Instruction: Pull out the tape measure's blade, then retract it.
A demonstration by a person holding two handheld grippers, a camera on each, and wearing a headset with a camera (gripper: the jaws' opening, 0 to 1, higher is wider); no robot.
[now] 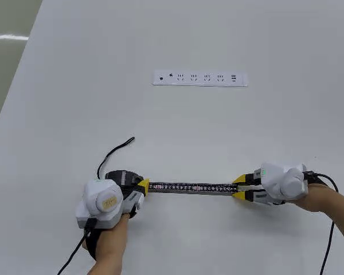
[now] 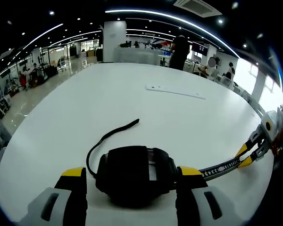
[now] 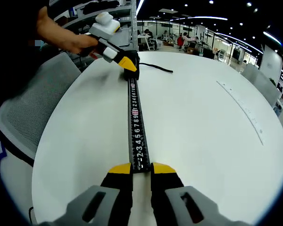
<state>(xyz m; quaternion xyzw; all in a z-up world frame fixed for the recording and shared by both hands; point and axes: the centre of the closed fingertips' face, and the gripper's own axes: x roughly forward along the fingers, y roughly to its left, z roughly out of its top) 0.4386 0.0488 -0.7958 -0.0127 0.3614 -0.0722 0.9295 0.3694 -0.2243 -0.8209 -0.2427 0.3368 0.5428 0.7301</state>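
Black tape measure, pale-numbered dark blade — left tool and right tool yellow-tipped, table white.

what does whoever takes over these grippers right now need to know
Left gripper: shut on the tape measure case, which rests on the table.
Right gripper: shut on the tip of the blade.
Done: the blade is pulled out, stretched straight between the two grippers.
Left: guide the blade back into the case.
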